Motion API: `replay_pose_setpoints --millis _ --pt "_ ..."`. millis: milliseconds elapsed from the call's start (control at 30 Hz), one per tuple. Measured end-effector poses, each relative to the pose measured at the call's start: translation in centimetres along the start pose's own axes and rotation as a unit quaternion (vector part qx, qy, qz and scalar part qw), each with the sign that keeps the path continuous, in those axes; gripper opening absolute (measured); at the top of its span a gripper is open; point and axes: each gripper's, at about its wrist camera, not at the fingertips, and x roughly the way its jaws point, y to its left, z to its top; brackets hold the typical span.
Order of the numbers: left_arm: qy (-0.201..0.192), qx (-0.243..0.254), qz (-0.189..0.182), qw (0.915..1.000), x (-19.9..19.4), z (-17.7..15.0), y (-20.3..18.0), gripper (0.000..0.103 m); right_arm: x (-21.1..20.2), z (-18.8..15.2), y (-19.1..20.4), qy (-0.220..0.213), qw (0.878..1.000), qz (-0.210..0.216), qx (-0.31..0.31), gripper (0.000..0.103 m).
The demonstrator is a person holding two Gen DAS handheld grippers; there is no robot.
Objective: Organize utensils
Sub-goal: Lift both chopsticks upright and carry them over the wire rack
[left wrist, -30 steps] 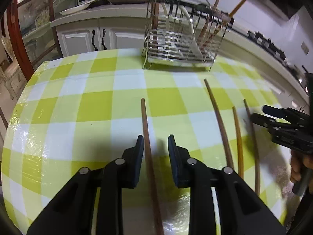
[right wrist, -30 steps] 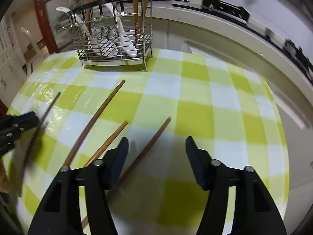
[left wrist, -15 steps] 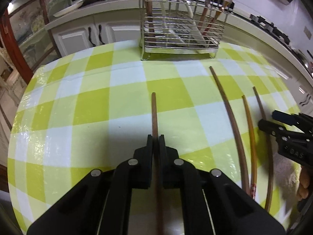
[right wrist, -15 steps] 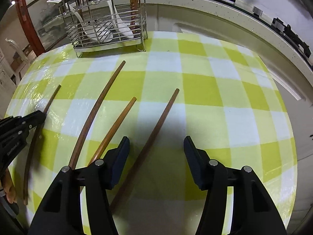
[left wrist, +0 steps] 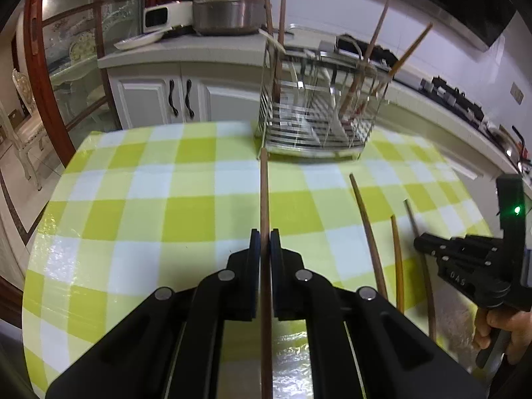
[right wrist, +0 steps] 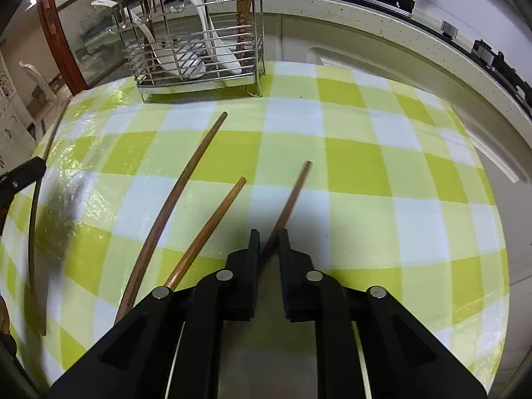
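Note:
My left gripper (left wrist: 265, 236) is shut on a dark brown chopstick (left wrist: 264, 196) and holds it raised, tip toward the wire utensil rack (left wrist: 316, 113). My right gripper (right wrist: 269, 237) has closed around another brown chopstick (right wrist: 294, 193) lying on the checked tablecloth; the jaws stand narrow on either side of it. Two more chopsticks lie to its left, a long dark one (right wrist: 179, 193) and a lighter one (right wrist: 212, 222). The rack (right wrist: 196, 40) holds white spoons and several upright chopsticks.
The round table carries a yellow-and-white checked cloth (left wrist: 159, 212). A kitchen counter (left wrist: 186, 50) with a pot and plate stands behind the rack. The right gripper also shows at the right of the left wrist view (left wrist: 465, 259). A curved counter edge (right wrist: 432, 53) runs behind the table.
My left gripper has lifted its chopstick off the cloth and tipped up toward the rack. My right gripper has moved over the rightmost chopstick and its jaws have closed from wide open.

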Motion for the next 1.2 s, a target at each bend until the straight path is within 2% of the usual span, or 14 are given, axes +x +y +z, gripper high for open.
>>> replay_pose_setpoints --millis 300,800,967,1200 --pt "-0.022 -0.008 -0.006 0.9997 -1.4 0.8 -0.4 0.006 -2.9 0.4 -0.4 -0.044 0.999 0.017 0.004 0.007" --pt "-0.087 -0.012 -0.003 0.9962 -5.6 2.1 -1.2 0.006 -11.3 1.9 -0.4 -0.148 0.989 0.011 -0.008 0.007" --pt "-0.108 -0.008 0.005 0.9941 -7.1 2.4 -1.7 0.006 -13.2 2.1 -0.6 -0.170 0.985 0.012 -0.009 0.007" --pt "-0.141 0.005 -0.006 0.9900 -9.1 2.3 -2.6 0.006 -14.9 1.8 -0.8 -0.188 0.982 0.015 -0.008 0.007"
